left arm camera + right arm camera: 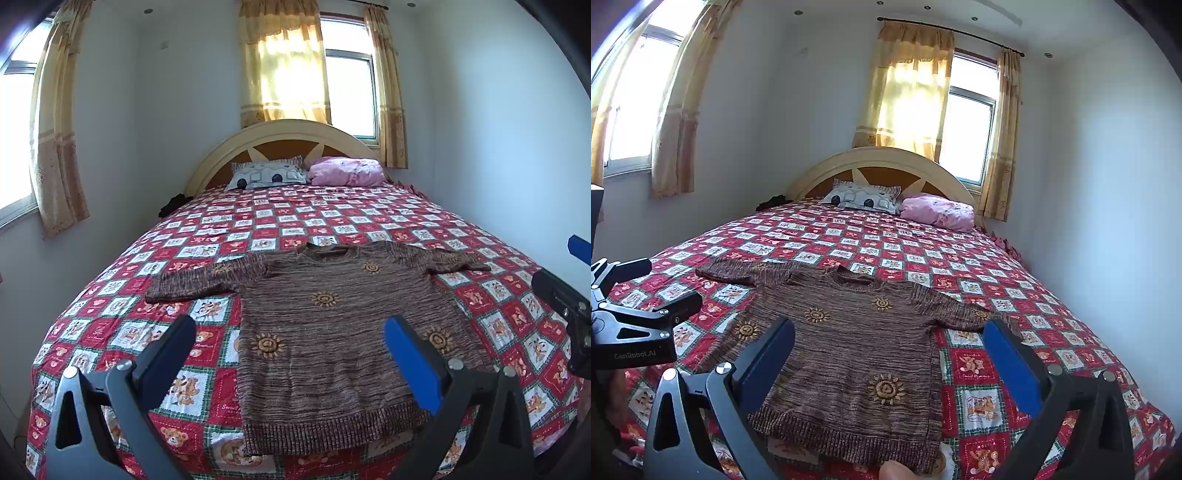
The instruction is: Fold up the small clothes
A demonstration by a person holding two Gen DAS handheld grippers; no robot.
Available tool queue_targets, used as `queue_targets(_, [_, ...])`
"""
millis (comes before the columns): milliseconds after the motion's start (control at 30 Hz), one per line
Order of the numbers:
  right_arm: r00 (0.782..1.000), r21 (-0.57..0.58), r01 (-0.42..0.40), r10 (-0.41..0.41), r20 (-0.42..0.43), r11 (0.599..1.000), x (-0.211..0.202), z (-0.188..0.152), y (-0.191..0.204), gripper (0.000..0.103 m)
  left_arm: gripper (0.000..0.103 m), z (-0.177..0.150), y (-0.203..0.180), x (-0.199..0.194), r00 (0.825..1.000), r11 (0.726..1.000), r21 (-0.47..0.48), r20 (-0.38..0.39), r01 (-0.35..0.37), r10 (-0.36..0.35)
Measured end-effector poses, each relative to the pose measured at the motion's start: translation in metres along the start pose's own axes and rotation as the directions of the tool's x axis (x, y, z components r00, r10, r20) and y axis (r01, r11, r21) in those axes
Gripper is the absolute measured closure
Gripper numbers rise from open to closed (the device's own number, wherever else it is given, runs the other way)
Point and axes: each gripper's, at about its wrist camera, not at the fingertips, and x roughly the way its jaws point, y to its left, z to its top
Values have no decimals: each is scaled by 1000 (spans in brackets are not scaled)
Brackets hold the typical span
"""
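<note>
A brown knitted sweater [332, 325] with sun motifs is seen laid flat, front up, on the bed [110, 332], in the lower centre of both frames, its hem toward the bottom edge and its neck toward the headboard, so the long axis runs from the lower edge upward into the picture. Both sleeves are spread sideways: one toward the left of the frame [199, 280] and one toward the right [964, 310]. The left tongs [291, 343] are held wide apart and empty, poised over the lower left part of the garment, one finger over the checked bedcover, the other over the knit. The right tongs [890, 354] are likewise wide and empty, straddling the lower right body and side seam. No fold appears to have been made yet (the garment lies fully spread). Each sleeve is judged nearer to the tongs on its own side, and the hem is nearer to both than the neck. No containers are visible; two pillows [303, 173] rest at the headboard in the upper centre, well apart from the sweater.
</note>
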Motion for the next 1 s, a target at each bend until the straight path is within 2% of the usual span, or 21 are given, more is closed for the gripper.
queue_targets(200, [1000,-19,16,-16,6,1000,-2,1,1,1,0,-2,-6,1,1000,1000,-2,11,-11,11])
queue_targets(367, [1000,-11,14,-14,-4,1000,1,-3,0,1,0,0,1,1,1000,1000,-16,11,3,-3])
queue_targets(1000, [999,1,14,-14,-47,1000,12,-10,-4,1,0,3,13,-2,999,999,-51,34,-19,21])
